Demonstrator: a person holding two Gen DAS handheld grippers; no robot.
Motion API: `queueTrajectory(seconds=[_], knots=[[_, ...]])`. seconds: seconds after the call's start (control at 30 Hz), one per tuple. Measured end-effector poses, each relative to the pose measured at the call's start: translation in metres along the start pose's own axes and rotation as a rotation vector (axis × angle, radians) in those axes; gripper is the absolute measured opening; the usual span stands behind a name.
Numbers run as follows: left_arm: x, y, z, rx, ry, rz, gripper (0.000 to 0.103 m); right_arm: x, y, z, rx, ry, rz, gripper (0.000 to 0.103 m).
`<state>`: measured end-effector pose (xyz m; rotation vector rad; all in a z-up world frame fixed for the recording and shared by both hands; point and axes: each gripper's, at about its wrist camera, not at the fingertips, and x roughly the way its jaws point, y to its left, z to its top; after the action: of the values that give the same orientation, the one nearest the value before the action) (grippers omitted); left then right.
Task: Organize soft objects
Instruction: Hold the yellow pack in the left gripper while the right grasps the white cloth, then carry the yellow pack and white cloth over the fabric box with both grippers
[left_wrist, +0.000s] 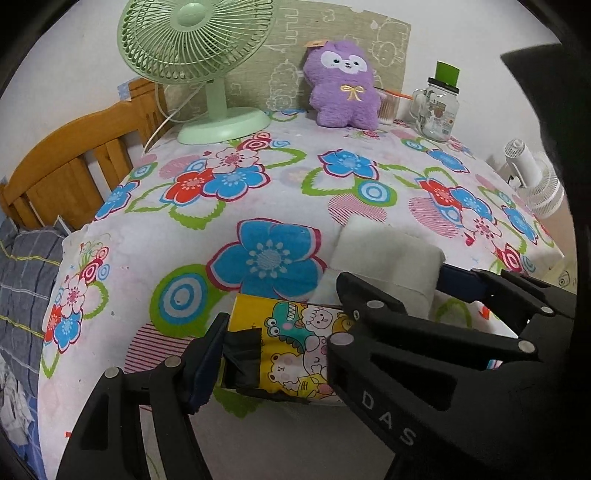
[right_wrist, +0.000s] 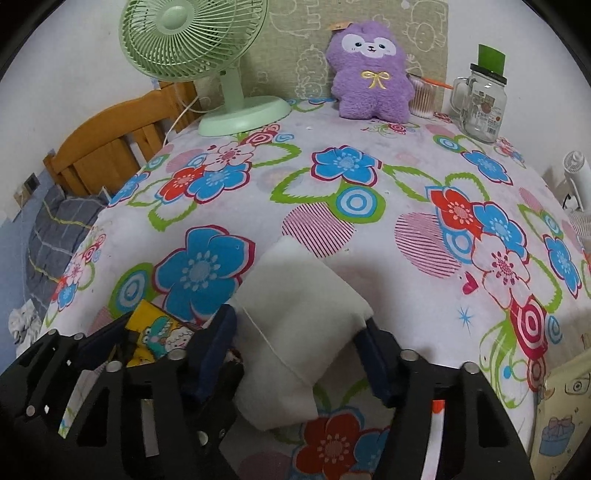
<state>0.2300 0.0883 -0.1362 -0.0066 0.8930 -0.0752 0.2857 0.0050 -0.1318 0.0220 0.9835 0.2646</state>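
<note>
fingers (right_wrist: 295, 354) pinch white cloth (right_wrist: 295, 314) on tablecloth (right_wrist: 406, 177).

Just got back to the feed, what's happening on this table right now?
A person is working at the near edge of the floral tablecloth with two tools. The left hand-held gripper has its jaws around a yellow cartoon-printed box. The right hand-held gripper is closed on a white folded cloth, its pads pressing both sides. A purple plush toy, a green fan and a glass jar stand untouched at the back.
</note>
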Motion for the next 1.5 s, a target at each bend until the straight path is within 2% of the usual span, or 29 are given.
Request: queueTrajectory(seconds=[0.03,0.07,0.1,0.37,0.87,1.5], knots=[[-0.001,-0.001,-0.001,0.001,0.001,-0.001,0.075,-0.002,0.000,-0.002,-0.001,-0.001,0.003,0.056],[-0.001,-0.002,-0.001,0.001,0.001,-0.001,0.075,-0.004,0.000,-0.003,-0.002,-0.007,-0.008,0.045],[-0.003,-0.003,-0.003,0.004,-0.005,0.013,0.075,-0.006,-0.001,-0.004,-0.002,-0.015,-0.026,0.041],[-0.012,-0.010,-0.009,0.010,-0.013,0.024,0.075,-0.017,-0.004,-0.012,-0.002,-0.024,-0.011,0.031],[-0.042,-0.038,-0.020,0.043,-0.060,0.020,0.075,-0.060,-0.019,-0.032,0.023,-0.075,-0.026,0.028],[-0.106,-0.082,-0.033,0.084,-0.157,0.027,0.075,-0.136,-0.040,-0.054,0.038,-0.171,-0.026,0.028]])
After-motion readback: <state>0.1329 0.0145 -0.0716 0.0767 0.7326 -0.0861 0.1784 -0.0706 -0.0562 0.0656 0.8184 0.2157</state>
